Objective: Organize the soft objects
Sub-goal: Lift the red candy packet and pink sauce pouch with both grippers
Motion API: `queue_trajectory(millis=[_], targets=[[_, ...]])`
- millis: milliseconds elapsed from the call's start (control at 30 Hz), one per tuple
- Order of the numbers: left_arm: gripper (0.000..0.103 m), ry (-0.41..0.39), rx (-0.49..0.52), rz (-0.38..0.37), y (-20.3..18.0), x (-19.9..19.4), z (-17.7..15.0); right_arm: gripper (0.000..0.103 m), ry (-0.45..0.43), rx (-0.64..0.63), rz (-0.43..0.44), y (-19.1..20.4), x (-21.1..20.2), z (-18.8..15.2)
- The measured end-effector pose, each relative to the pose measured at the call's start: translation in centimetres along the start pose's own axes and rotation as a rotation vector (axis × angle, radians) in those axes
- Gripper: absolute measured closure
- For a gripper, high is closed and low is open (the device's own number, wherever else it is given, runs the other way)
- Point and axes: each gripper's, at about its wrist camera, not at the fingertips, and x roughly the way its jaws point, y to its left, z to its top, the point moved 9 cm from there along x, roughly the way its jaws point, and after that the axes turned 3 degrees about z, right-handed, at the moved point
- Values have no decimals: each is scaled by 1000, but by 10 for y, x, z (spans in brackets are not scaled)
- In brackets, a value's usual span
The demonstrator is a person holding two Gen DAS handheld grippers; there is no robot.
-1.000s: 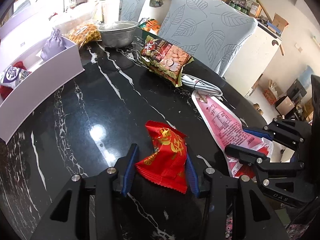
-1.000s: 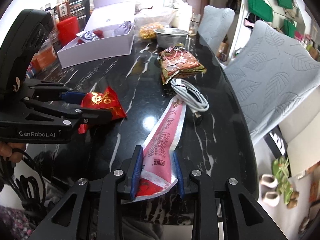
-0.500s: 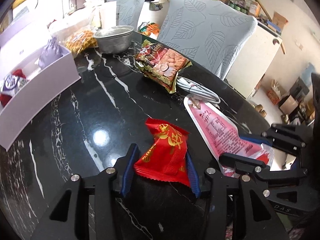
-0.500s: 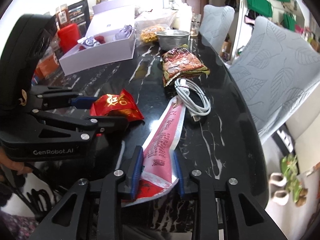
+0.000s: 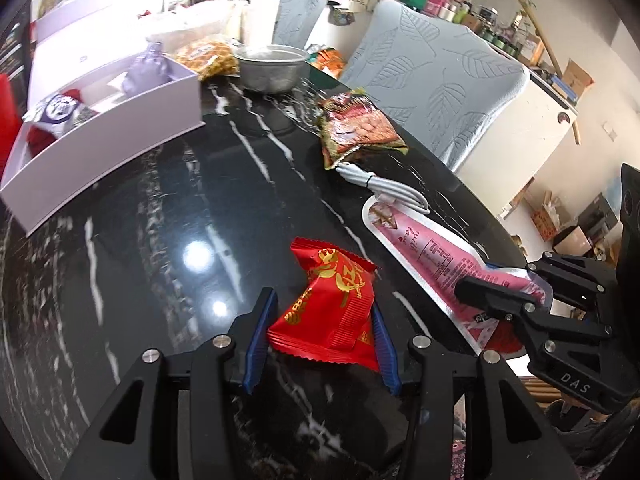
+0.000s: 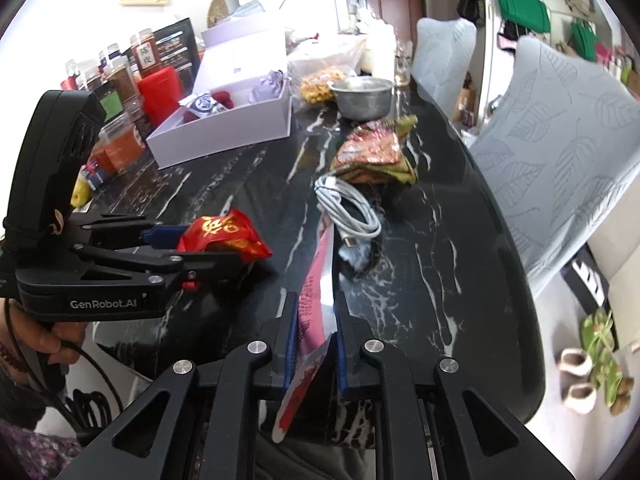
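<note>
Left wrist view: the left gripper (image 5: 322, 332) is clenched on the red snack packet (image 5: 332, 312), which sits between its blue pads above the black marble table (image 5: 160, 220). To the right, the right gripper (image 5: 504, 300) grasps the pink pouch (image 5: 432, 256).

Right wrist view: the right gripper (image 6: 316, 340) is clamped on the pink pouch (image 6: 316, 280), turned on its edge between the pads. The white cable (image 6: 348, 212) lies just beyond it, the white box (image 6: 224, 124) farther away.

counts on the counter (image 5: 168, 208)
three snack packets (image 5: 328, 308) (image 5: 432, 256) (image 5: 356, 124), one cable (image 5: 384, 190), one bowl (image 5: 270, 68), one box (image 5: 116, 136), two tongs (image 5: 320, 336) (image 6: 314, 344).
</note>
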Motion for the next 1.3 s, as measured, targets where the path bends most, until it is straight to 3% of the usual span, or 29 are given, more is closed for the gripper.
queue_trajectory(millis=[267,367,533,733,1300], targets=[[58,-29,-50,46,19,-14,-7,88,-17,-132,-69,15,13,2],[58,-25,-66,47,23,-14,-10,81,-26,-166,-80,19,17,5],[58,-24,-78,52,27,-14,-12,76,-22,-137,-51,19,28,3],[58,-28,-91,43,30,-15,-10,92,-40,-117,-9,24,24,11],[58,-150,-102,72,40,-53,20,92,-117,-196,-6,32,-12,55]])
